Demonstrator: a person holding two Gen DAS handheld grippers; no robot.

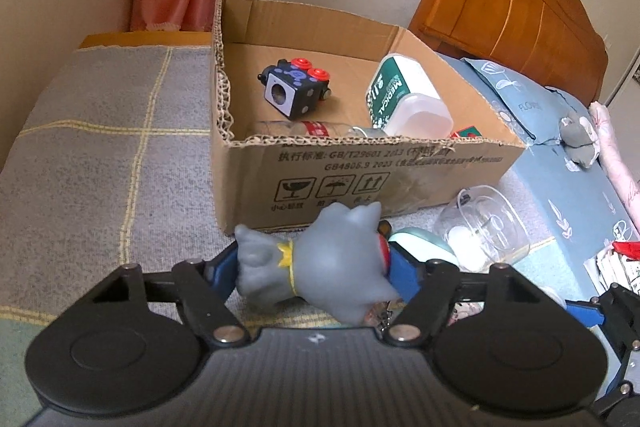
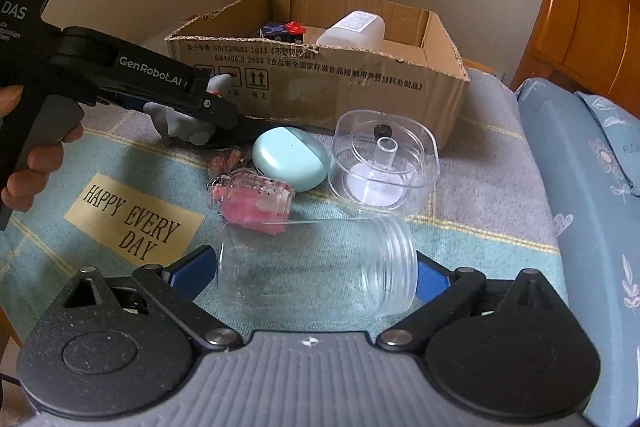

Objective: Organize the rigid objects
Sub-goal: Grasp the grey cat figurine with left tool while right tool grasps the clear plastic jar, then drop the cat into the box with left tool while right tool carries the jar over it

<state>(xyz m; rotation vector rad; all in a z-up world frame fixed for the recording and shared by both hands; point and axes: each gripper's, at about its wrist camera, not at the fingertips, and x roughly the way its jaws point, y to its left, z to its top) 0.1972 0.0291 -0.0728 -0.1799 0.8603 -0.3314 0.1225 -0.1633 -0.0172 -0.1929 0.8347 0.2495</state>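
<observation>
Tongs left (image 1: pixel 316 267): clamp rubbery grey figurine (image 1: pixel 316 263) | right (image 2: pixel 316 277): grip ribbed clear jar (image 2: pixel 320 263)

The cardboard box (image 2: pixel 320 83) carries black print on its front wall: "GB/T29601 2013" and, beneath it, "GB4806.9 2023", followed by Chinese characters, with three handling signs below, a glass, an umbrella and two up arrows. Inside the box, the white bottle (image 1: pixel 404 99) has a green label reading "MEDICAL". The left gripper (image 2: pixel 216 107) bears "GenRobot.AI" on its arm and "DAS" on its body. The blanket (image 2: pixel 80 163) has a yellow patch (image 2: pixel 134 223) reading "HAPPY EVERY DAY".
</observation>
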